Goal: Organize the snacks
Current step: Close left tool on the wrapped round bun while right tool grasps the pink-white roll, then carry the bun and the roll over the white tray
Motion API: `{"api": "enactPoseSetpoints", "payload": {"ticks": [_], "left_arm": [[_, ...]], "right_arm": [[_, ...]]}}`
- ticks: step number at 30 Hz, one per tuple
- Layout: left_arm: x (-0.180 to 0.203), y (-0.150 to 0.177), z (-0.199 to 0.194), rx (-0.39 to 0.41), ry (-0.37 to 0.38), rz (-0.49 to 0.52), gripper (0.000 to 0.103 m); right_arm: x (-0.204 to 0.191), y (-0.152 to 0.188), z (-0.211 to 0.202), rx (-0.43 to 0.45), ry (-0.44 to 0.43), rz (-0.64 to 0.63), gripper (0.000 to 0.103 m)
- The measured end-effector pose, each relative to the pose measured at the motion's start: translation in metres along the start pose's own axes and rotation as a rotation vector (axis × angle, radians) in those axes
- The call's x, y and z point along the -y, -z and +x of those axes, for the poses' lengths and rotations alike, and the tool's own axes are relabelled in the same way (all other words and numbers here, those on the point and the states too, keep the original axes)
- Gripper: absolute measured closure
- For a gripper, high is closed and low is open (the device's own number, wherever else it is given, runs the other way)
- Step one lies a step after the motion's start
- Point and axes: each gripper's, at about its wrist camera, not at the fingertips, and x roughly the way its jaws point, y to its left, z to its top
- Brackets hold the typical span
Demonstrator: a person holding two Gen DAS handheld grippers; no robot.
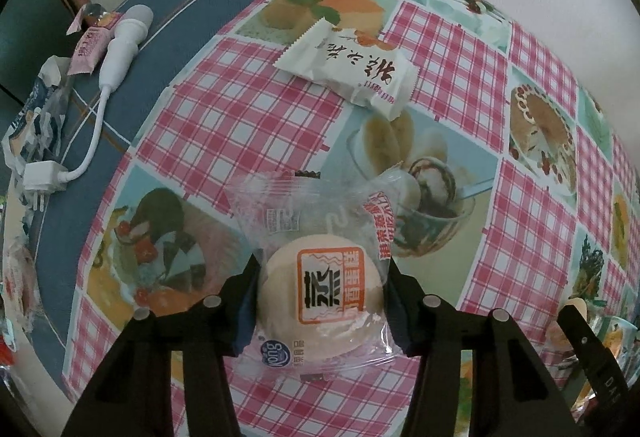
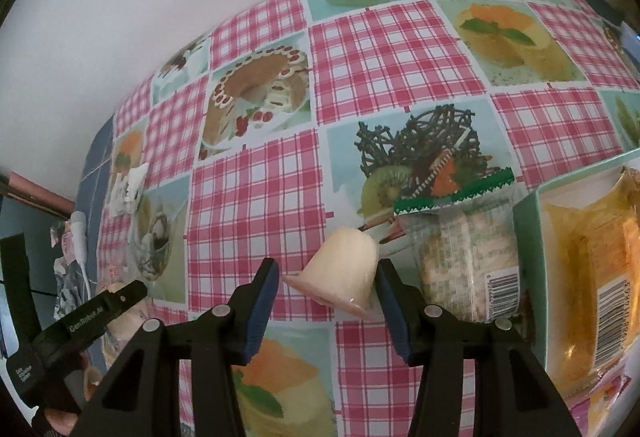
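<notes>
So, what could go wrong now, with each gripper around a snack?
1. The left gripper clamps the round pale bun in its clear plastic wrapper; the soft bun may get squashed, or the slick film may slip.
2. The right gripper has the small white jelly cup tilted against one finger only; it could tip out, toward the green-edged cracker packet.

Both views are taken from just above the worktop [image 1: 248,125], angled steeply down along each gripper's fingers. The same checked cloth is seen in both. The white packet [image 1: 348,73], upper centre in the left view, appears at the right view's left edge [image 2: 130,189].
</notes>
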Motion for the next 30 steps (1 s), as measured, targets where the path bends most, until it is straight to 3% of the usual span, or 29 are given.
{"api": "enactPoseSetpoints", "payload": {"ticks": [3, 13, 23, 26, 30], "left_arm": [[0.000, -0.001, 0.000, -0.001, -0.003, 0.001, 0.048], [0.005, 0.010, -0.018, 0.026, -0.081, 0.028, 0.050], [0.031, 0.032, -0.081, 0.099, -0.054, 0.067, 0.050], [0.036, 0.041, -0.103, 0.120, -0.019, 0.024, 0.050], [0.055, 0.053, -0.119, 0.156, 0.002, 0.073, 0.050]], "right_arm": [[-0.001, 0.001, -0.001, 0.003, 0.021, -0.005, 0.056], [0.000, 0.005, -0.015, -0.002, 0.026, -0.007, 0.056], [-0.010, 0.018, -0.069, 0.044, 0.018, -0.050, 0.056], [-0.005, 0.023, -0.089, 0.064, 0.015, -0.052, 0.056], [0.008, 0.035, -0.114, 0.088, 0.008, -0.045, 0.056]]}}
